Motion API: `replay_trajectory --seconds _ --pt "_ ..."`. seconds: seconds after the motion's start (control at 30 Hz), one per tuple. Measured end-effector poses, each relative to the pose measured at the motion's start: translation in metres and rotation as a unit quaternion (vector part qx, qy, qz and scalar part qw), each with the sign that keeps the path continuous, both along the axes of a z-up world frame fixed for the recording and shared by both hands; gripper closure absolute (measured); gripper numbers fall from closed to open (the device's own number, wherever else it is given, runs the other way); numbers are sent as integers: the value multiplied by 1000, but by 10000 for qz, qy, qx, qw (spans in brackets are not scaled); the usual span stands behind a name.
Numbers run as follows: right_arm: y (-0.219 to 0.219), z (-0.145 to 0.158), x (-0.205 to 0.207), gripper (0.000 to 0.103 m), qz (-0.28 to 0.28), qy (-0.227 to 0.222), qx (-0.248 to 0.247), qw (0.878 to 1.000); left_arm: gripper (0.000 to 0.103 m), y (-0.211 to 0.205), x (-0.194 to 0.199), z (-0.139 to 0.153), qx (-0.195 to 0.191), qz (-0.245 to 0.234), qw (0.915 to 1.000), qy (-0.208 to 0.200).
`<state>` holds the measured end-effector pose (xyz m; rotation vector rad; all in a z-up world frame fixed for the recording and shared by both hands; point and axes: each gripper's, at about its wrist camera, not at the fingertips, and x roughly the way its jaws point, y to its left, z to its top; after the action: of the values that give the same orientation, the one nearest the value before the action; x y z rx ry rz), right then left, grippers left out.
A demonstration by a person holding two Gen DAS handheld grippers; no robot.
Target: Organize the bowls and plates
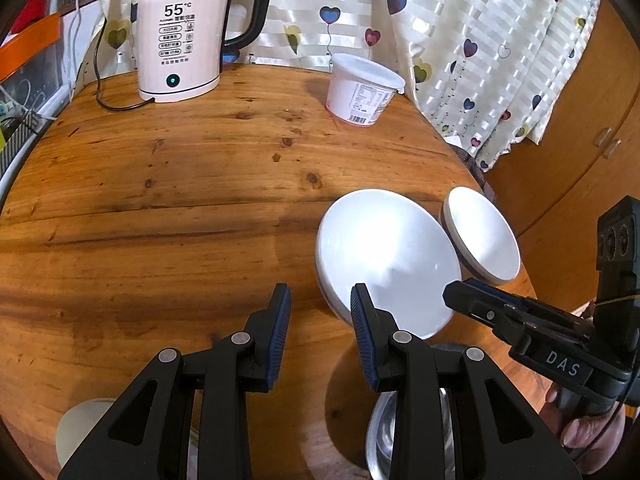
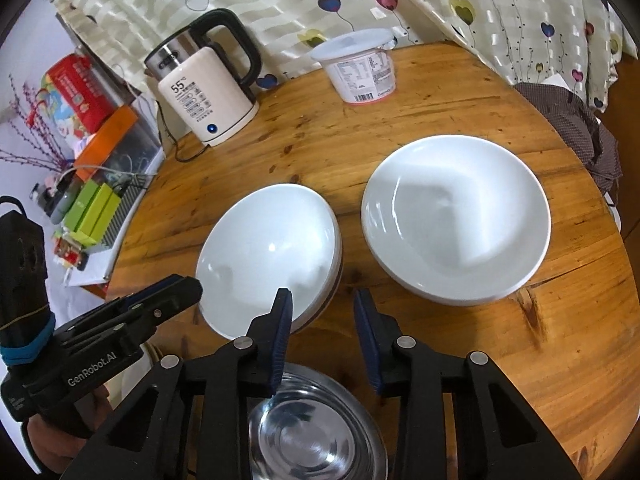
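Stack of white bowls (image 2: 272, 256) at table's (image 2: 440, 112) near centre, wider white plates (image 2: 456, 220) just beside; steel bowl (image 2: 316, 432) nearest, under both tools; likely sorted by kind. Left gripper (image 1: 320, 312) jaws apart, empty; right gripper (image 2: 322, 316) apart, empty, hovering between stacks.

Both fisheye cameras sit close above the round wooden table (image 1: 168, 208), tilted steeply down along their own tongs. The left view faces the kettle (image 1: 180, 44); the right looks from further right. Both share the kettle, white tub (image 2: 356, 68), two white plates and heart-print curtain (image 2: 500, 8).
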<state>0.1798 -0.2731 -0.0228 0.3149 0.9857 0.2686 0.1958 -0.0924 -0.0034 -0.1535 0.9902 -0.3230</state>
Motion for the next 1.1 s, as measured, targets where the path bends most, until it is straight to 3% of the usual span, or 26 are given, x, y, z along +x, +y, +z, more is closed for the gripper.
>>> replay_trajectory --seconds 0.5,1.1 --pt "1 -4 8 84 54 11 71 10000 71 -17 9 -6 9 -215 9998 18" --pt "4 9 4 84 83 -161 -38 9998 71 -18 0 8 53 -186 9996 -204"
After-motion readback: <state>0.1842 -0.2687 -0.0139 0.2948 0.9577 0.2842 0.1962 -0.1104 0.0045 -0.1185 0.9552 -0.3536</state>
